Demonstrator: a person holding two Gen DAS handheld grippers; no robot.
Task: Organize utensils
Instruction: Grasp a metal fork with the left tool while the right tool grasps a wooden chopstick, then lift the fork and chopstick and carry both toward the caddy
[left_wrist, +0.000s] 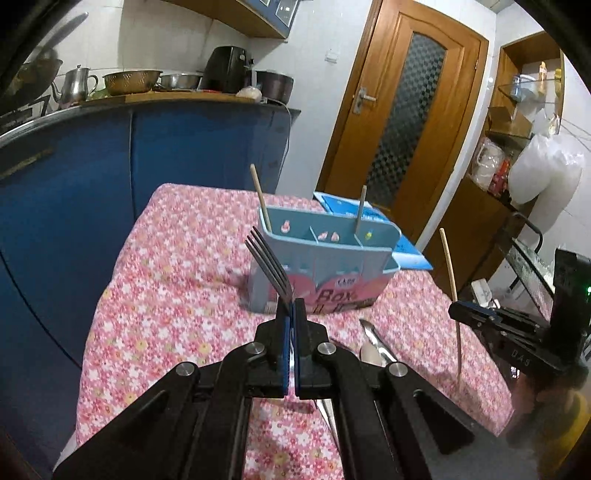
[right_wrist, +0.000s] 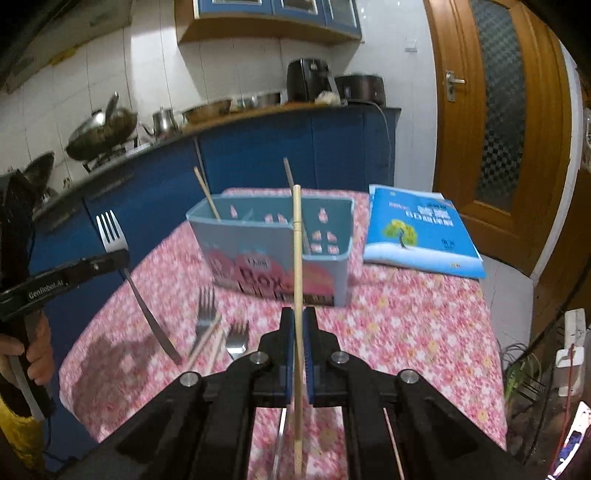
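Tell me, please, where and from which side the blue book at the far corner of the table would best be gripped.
Grip the blue book by its near long edge, coming in low from the near side. It lies flat on the floral tablecloth, so only a thin edge fits between the jaws, and that edge faces the open cloth, not the utensil box.

A blue booklet (right_wrist: 421, 236) lies flat on the pink floral cloth (right_wrist: 424, 332) at its far right corner. Behind stand blue cabinets (right_wrist: 258, 147) whose top carries a wok (right_wrist: 99, 129), a steel kettle (left_wrist: 75, 85), a metal colander (left_wrist: 131, 81) and a black air fryer (left_wrist: 227, 68); a wooden door (left_wrist: 402, 122) stands to the right
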